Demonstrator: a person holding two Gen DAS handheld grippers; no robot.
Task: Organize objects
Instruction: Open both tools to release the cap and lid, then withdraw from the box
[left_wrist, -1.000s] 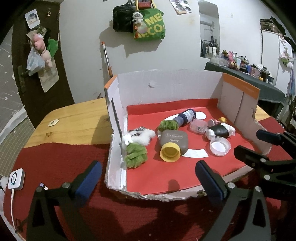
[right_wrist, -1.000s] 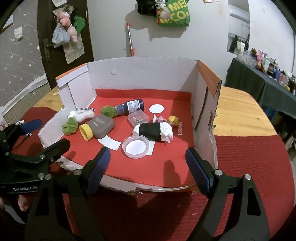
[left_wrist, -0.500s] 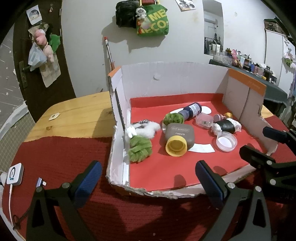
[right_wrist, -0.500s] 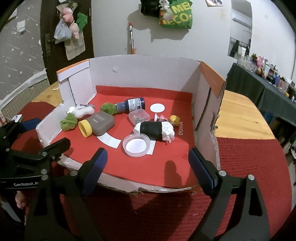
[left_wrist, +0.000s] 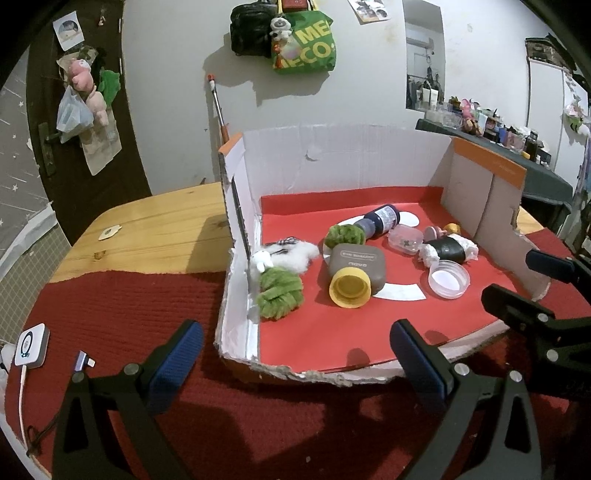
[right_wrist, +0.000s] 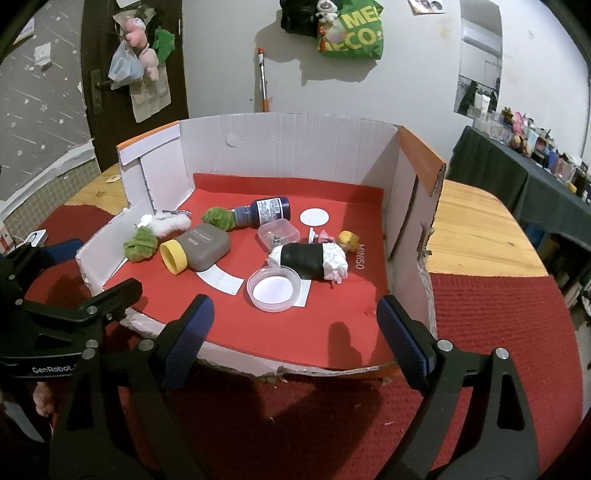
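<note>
Change: over the last second both views drew slightly nearer the box (left_wrist: 343, 155); nothing in it shifted, so no sorting yet.
Left gripper (left_wrist: 295, 354): spread, holding nothing, bottom of frame.
Right gripper (right_wrist: 295, 325): spread, holding nothing.
Objects: brown bottle (right_wrist: 207, 248), dark bottle (right_wrist: 264, 213), lid (right_wrist: 273, 288), green puffs (left_wrist: 279, 291) lay jumbled, centre frame.

Both wrist cameras look forward and slightly down from just in front of the open side of the cardboard tray (left_wrist: 484, 177), facing the far wall. The left view sits off the tray's left corner, the right view more centred. Both share the tray's red floor (right_wrist: 280, 332) and each catches the other gripper at its edge.
</note>
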